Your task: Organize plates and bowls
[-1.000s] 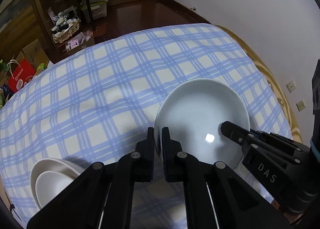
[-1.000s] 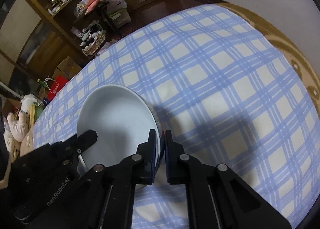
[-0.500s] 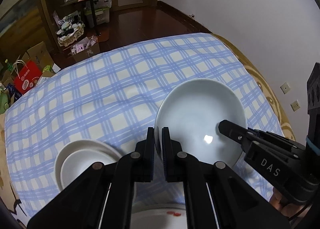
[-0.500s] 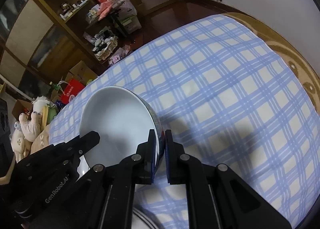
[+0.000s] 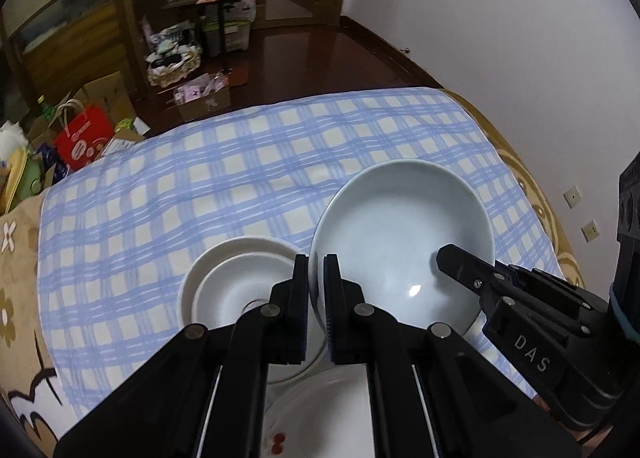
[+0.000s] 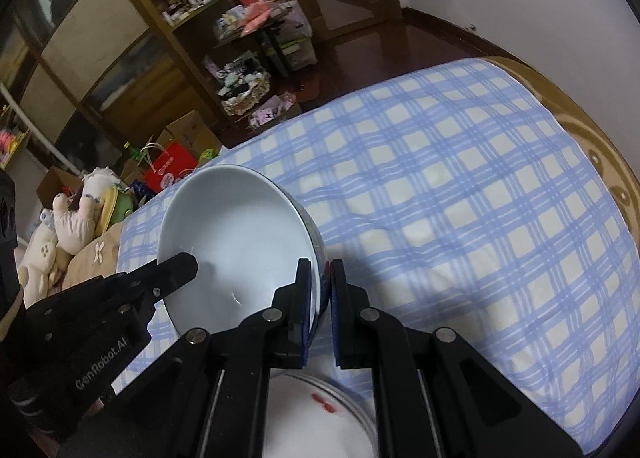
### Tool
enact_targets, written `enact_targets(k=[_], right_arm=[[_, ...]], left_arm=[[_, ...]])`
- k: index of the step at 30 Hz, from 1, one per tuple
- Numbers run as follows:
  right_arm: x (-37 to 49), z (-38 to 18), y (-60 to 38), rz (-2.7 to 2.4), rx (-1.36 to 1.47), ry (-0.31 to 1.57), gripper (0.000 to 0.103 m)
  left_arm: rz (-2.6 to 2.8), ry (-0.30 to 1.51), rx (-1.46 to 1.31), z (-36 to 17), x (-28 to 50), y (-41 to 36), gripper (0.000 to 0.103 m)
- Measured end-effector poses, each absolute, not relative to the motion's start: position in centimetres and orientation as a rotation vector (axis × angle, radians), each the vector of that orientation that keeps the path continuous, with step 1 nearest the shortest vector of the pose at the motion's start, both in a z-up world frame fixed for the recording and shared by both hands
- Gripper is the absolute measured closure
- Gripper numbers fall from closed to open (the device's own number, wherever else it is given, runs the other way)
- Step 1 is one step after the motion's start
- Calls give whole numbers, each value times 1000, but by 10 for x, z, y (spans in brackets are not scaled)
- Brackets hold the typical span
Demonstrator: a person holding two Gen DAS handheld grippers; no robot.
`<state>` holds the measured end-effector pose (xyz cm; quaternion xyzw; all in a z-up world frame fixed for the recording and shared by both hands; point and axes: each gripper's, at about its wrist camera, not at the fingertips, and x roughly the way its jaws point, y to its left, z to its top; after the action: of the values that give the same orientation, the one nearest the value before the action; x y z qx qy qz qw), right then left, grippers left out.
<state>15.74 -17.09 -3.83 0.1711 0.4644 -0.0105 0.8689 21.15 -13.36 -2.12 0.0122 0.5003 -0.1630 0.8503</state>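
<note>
Left wrist view, red-marked plate (image 5: 320, 418) half hidden behind fingers (image 5: 298, 298)

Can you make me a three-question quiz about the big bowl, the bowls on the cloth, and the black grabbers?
1. Where is the big pale bowl?
A on the floor
B held above the checked cloth
C on a shelf

2. How many stacked white bowls lie on the cloth?
A two
B five
C none

3. What are the left gripper and right gripper doing?
A both open, empty
B both clamped on the big bowl's rim
C only one holds

Answers: B, it hangs between the grippers over the cloth; A, one nests inside another; B, each pinches an opposite rim.
</note>
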Motion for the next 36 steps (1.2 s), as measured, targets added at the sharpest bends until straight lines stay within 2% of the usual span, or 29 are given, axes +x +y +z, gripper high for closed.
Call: enact_targets(k=[15, 36], right_arm=[[152, -45, -106, 25, 294, 959, 94], [167, -99, -78, 77, 298, 1066, 92]], left_arm=[[-287, 1009, 67, -17, 189, -83, 96], [-239, 1135, -45, -89, 199, -41, 96]])
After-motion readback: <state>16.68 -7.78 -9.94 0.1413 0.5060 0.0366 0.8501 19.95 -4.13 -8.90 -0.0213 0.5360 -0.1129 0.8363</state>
